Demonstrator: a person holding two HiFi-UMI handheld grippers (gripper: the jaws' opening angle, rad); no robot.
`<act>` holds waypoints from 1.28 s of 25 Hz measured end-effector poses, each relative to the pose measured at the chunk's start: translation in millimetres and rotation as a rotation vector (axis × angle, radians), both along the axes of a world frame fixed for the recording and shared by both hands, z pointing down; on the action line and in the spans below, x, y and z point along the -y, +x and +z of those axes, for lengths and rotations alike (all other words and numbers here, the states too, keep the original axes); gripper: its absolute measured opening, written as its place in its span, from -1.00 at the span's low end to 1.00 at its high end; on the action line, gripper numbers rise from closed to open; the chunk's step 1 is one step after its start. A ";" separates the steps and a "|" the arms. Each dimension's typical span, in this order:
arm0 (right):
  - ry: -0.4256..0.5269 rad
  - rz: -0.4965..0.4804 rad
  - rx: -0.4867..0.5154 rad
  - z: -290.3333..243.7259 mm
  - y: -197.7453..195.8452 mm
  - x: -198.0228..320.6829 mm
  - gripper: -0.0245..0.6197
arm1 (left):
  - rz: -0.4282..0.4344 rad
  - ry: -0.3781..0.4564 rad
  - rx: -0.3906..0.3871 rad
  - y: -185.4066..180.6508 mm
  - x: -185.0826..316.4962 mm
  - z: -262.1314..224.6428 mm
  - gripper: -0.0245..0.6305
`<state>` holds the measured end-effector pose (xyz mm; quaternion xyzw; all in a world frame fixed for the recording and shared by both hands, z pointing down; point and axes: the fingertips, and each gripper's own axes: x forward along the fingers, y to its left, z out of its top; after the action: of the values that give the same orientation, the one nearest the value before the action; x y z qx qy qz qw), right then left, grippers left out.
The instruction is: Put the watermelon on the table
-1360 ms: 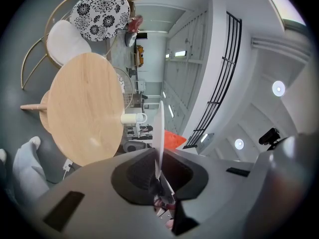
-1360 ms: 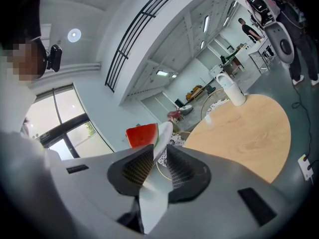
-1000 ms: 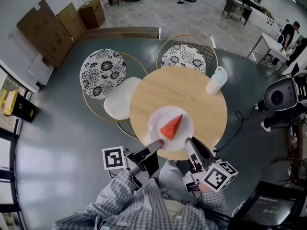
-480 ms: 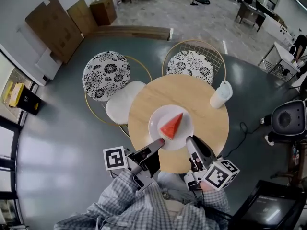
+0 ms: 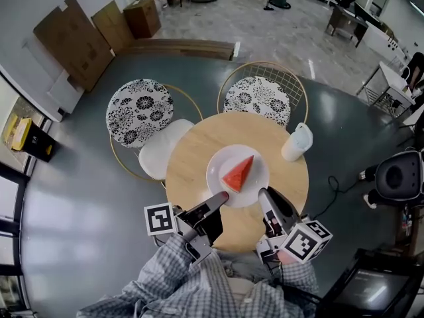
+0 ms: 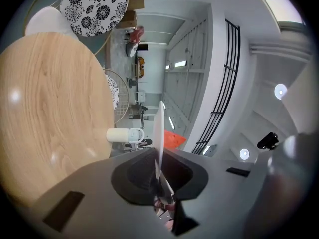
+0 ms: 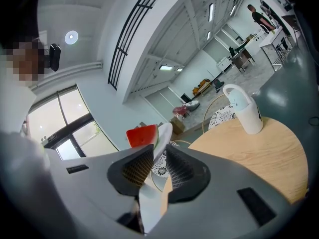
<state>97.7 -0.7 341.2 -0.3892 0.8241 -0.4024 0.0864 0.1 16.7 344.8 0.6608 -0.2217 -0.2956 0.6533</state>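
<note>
Plate [image 5: 222,167] farther in over table [image 5: 192,164]

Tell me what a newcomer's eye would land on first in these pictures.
The red watermelon slice stands out most. It lies on a white plate held over the round wooden table, with the left gripper and the right gripper each clamped on the plate's near rim. Next come the white jug at the table's right edge and the two flower-patterned chairs beyond it.
</note>
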 end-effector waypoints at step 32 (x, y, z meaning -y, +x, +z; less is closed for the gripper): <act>-0.043 0.084 0.011 7.4 4.2 57.9 -0.68 | 0.088 -0.025 0.017 3.3 65.4 3.2 -0.83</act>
<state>101.9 -58.6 348.6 -0.4231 0.7978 -0.4180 0.0994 3.4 -48.7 348.0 0.6642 -0.2016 -0.2582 0.6719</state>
